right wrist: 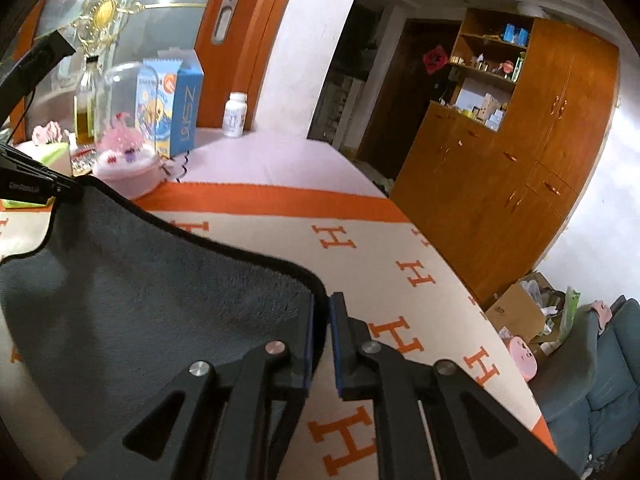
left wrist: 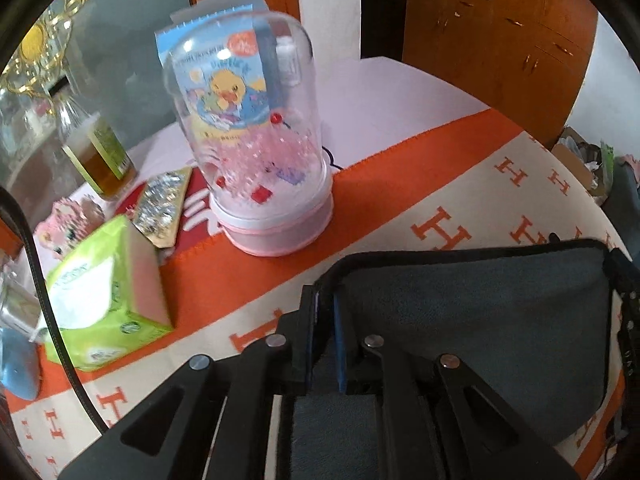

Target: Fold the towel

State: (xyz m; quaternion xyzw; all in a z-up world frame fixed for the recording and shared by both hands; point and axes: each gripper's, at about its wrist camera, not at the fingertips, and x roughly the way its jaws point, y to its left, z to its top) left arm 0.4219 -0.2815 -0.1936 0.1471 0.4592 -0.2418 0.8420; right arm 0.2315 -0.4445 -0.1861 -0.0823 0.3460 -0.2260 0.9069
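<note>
A dark grey towel (left wrist: 480, 320) with a black hem is held up above the table's orange-and-cream cloth (left wrist: 460, 200). My left gripper (left wrist: 325, 300) is shut on its near left corner. My right gripper (right wrist: 323, 308) is shut on the towel's (right wrist: 160, 300) right corner. The towel sags between the two. The left gripper also shows at the far left of the right wrist view (right wrist: 36, 188), and the right gripper's edge shows at the right of the left wrist view (left wrist: 628, 312).
A glass dome with pink flowers (left wrist: 256, 140), a green tissue box (left wrist: 104, 296), an oil bottle (left wrist: 96, 152) and a blue carton (right wrist: 176, 108) stand at the table's back left. A white pill bottle (right wrist: 235, 115) stands further back. A wooden cabinet (right wrist: 520, 160) and a sofa (right wrist: 600, 360) lie beyond the table's right edge.
</note>
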